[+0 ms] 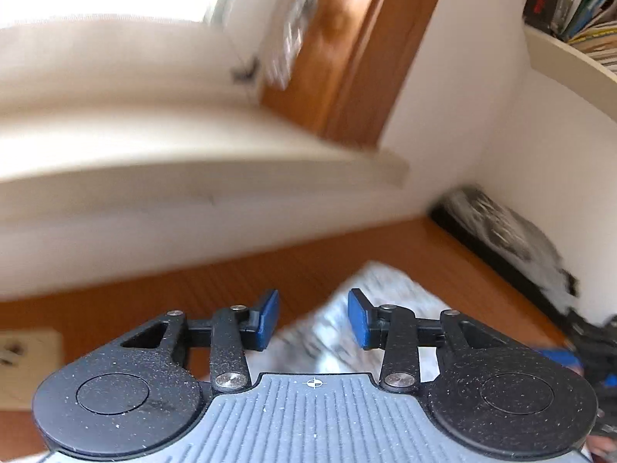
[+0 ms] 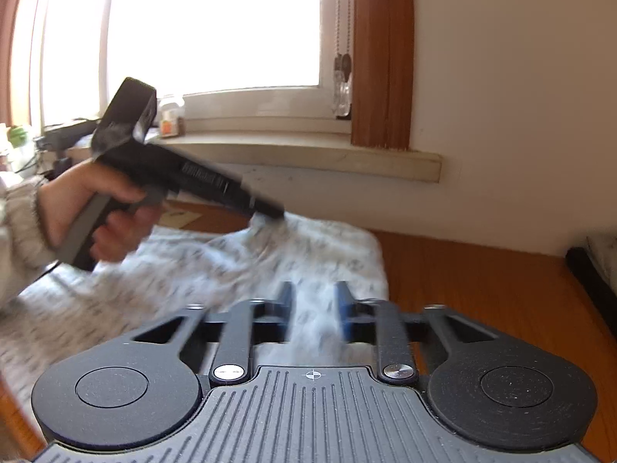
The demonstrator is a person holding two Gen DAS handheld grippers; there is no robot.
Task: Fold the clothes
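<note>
A white patterned garment [image 2: 239, 266] is spread across the wooden table [image 2: 482, 281] below the window sill [image 2: 308, 154], laid flat for folding. The left gripper [image 1: 313, 318] is held apart, empty, above one fabric edge. The right gripper [image 2: 313, 316] looks parted too, though blurred; cloth shows between its jaws, apparently unclamped.

Blown-out daylight from the window [image 2: 212, 23], motion blur on both views, fisheye bending at edges
</note>
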